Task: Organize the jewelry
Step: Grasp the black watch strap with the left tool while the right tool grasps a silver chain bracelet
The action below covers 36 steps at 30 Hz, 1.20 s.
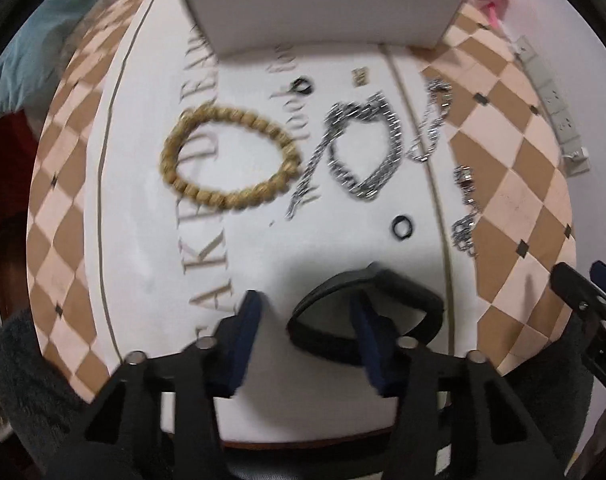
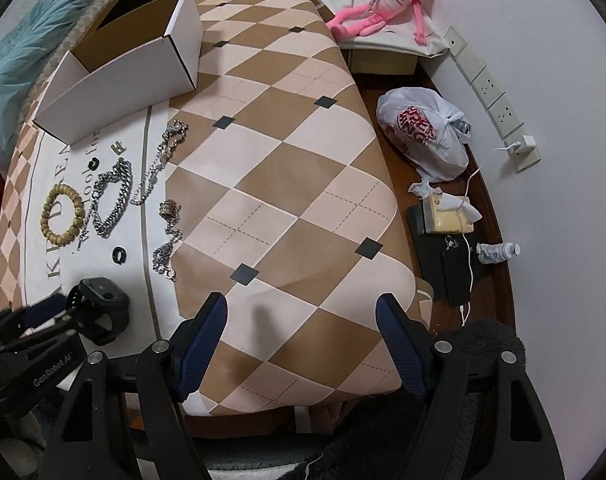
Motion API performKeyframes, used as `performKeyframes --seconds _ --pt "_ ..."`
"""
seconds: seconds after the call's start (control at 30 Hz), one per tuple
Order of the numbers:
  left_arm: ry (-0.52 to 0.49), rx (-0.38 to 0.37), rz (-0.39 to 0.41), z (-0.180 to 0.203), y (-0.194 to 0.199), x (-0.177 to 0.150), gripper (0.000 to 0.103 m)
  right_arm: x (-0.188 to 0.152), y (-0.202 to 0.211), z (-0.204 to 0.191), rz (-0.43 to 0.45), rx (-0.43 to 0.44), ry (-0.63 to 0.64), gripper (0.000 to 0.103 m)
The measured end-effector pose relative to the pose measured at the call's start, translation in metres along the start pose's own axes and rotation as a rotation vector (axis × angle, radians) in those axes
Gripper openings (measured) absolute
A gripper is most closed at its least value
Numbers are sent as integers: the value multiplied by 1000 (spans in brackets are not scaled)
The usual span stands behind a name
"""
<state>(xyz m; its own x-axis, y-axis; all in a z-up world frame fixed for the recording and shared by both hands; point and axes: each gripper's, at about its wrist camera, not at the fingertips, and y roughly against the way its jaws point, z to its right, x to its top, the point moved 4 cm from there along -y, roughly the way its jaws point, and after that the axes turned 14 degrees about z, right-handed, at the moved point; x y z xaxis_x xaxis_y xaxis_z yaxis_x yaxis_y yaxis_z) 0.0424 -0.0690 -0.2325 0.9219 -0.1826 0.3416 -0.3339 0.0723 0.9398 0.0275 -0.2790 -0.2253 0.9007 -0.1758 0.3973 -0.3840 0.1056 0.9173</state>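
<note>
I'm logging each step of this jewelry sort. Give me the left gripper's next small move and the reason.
Probably close on the black watch: the left gripper is open, one finger inside the strap loop. The white box waits beyond.

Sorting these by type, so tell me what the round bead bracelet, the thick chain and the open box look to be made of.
Bead bracelet: tan, matte, grooved beads, likely wood, possibly brushed metal.
Thick chain: silver links with bright glints, so polished metal.
Open box: white outside, brown inside, folded flaps, so coated cardboard.
</note>
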Motion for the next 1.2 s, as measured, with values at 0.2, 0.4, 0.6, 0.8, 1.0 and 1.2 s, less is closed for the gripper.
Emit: performKeyframes --seconds 0.2,0.4,0.6,0.8,1.0,1.2 --pt "17 -29 35 -4 5 0 2 4 -1 -4 -2 14 3 74" --pt "75 -21 69 -49 18 1 2 16 3 -16 7 71 -17 72" --pt "129 -10 106 -90 39 -4 1 33 -1 -48 16 142 -7 72" --pt "189 -10 158 -128 58 -1 2 51 -15 -89 21 211 8 66" --pt "196 92 171 -122 40 32 7 79 -42 -121 40 215 51 60" --pt "141 244 196 -130 28 42 68 93 -62 -141 50 187 163 60"
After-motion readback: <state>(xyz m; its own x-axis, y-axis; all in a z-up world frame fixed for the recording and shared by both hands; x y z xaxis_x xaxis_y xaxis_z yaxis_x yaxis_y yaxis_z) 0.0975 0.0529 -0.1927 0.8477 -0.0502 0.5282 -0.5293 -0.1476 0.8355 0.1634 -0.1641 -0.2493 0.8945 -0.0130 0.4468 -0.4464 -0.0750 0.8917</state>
